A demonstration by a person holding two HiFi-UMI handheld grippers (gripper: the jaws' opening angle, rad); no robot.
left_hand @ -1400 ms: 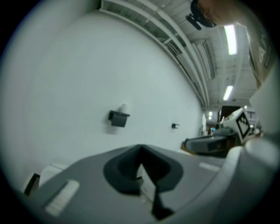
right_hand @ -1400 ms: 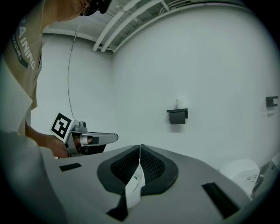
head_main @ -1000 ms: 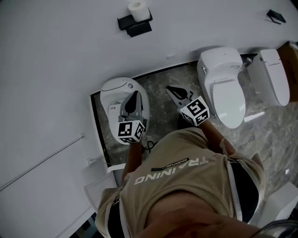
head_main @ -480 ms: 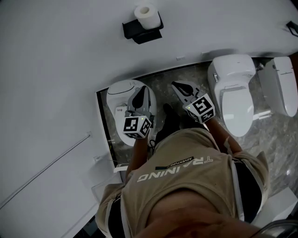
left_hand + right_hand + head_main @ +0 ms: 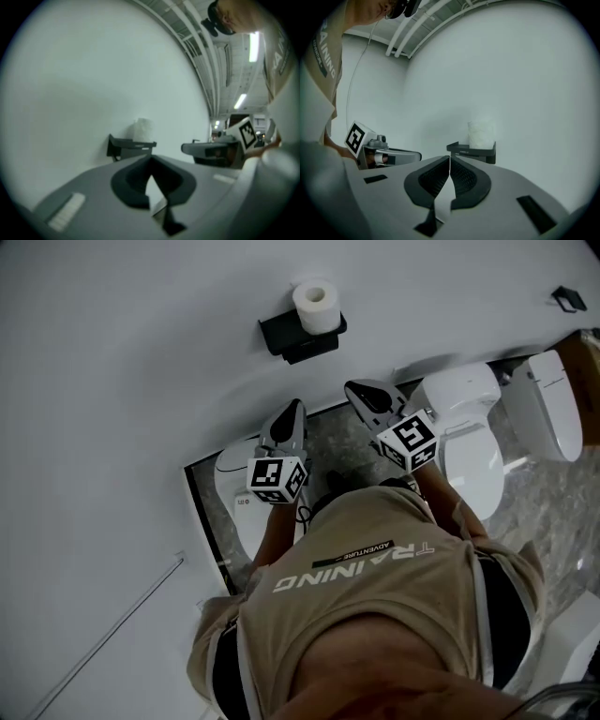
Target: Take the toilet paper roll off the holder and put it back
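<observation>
**Both tools clenched and empty, roll sitting on its holder ahead of them**

The left tool (image 5: 294,407) and the right tool (image 5: 356,388) are pointing side by side toward the white wall (image 5: 141,352). Each is showing its jaws pressed together at the tips, with nothing between them. The toilet paper roll (image 5: 316,305) is standing upright on the black holder (image 5: 298,334), which is fixed to the wall. Roll and holder are lying ahead of both tools and clear of them. They are sitting slightly right of centre from the left tool and slightly left of centre from the right tool. A white toilet (image 5: 232,486) is lying below the left tool, and another toilet (image 5: 469,423) is standing just beside the right tool's marker cube.
</observation>
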